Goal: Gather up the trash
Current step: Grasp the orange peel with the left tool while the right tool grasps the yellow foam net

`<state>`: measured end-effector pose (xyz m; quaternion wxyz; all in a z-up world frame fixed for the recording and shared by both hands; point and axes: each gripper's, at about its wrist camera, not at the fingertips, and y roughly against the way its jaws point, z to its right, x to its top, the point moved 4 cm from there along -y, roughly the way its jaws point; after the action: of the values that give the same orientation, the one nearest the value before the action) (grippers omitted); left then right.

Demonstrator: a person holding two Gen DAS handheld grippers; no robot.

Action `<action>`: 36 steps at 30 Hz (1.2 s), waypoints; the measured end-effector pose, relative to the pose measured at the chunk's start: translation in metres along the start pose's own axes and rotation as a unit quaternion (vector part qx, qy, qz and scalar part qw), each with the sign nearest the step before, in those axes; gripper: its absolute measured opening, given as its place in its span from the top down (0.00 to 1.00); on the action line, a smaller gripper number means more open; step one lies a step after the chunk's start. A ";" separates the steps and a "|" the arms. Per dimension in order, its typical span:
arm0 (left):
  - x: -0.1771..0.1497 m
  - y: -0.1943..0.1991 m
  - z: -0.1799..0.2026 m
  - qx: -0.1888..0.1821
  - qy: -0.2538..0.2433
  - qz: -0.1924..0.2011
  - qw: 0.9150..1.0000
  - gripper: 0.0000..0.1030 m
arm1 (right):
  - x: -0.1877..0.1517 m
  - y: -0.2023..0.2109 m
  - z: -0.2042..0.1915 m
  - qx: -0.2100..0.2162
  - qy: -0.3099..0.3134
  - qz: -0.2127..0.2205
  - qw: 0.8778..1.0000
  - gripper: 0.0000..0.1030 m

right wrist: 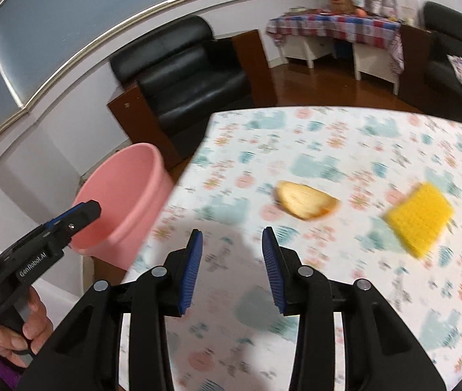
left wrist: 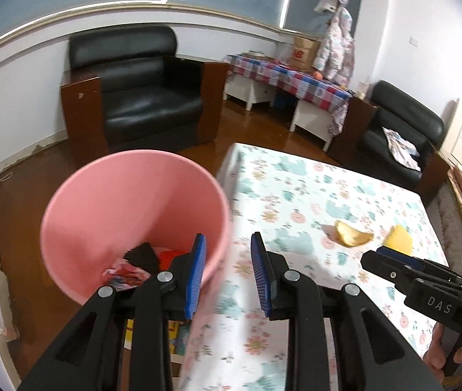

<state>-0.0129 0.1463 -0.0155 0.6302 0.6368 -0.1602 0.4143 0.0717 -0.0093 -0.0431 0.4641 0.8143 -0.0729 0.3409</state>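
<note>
Looking left to right, we see the pink bin point(right wrist: 123, 202) at nine o'clock off the table's point(right wrist: 344, 137) edge, the left gripper point(left wrist: 227, 273) beside it, jaws apart and empty. Our right gripper point(right wrist: 231, 267), also apart and empty, is nearer the peel point(right wrist: 305, 200) at one o'clock and the yellow sponge point(right wrist: 419, 218) at two.

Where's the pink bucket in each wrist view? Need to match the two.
Left wrist: pink bucket fills the left-centre, seen from above, scraps in its bottom, behind the left gripper.
Right wrist: pink bucket at the left, off the table's near-left edge, partly behind the left gripper.
Shared landmark: the orange peel on the floral tablecloth.
</note>
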 end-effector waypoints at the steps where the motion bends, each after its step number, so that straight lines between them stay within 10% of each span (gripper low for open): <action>1: -0.001 -0.002 0.005 -0.004 -0.004 -0.002 1.000 0.73 | -0.002 0.003 0.009 -0.007 -0.007 0.002 1.000 0.62; 20: 0.001 -0.080 0.106 -0.110 -0.060 -0.070 0.990 0.73 | -0.012 0.020 0.134 -0.102 -0.154 0.032 0.982 0.62; 36: -0.007 -0.150 0.148 -0.094 -0.092 -0.111 0.985 0.73 | -0.009 0.003 0.161 -0.135 -0.172 0.018 0.976 0.62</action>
<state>0.1396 0.0290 -0.1005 0.7121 0.6240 -0.1837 0.2643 0.1422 -0.1424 -0.1012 0.5440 0.7892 -0.2116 0.1908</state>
